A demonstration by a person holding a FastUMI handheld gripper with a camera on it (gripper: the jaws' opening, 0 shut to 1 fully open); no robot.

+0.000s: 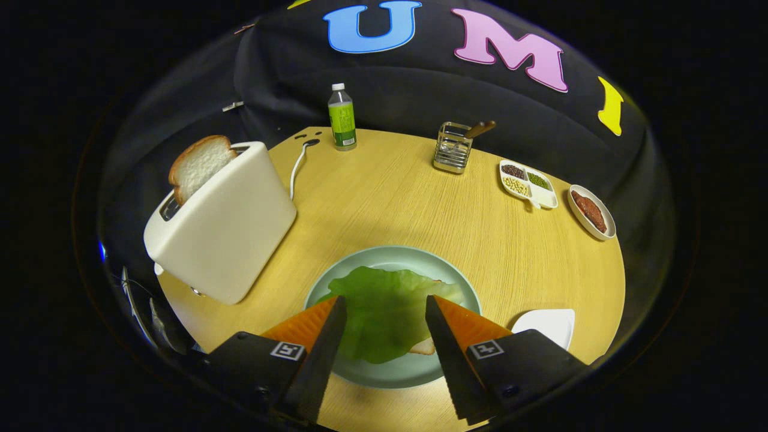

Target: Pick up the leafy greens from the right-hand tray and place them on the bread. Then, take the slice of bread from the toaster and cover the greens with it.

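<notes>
With the greens [384,312] already on the plate [396,255], swing the spread, empty hand-held gripper [385,306] toward ten o'clock and pinch the toaster's [225,228] bread slice [201,165] squarely.

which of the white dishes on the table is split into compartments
The divided dish beside the utensil rack, holding beans in separate sections; the oval dish and square tray are undivided.
</notes>
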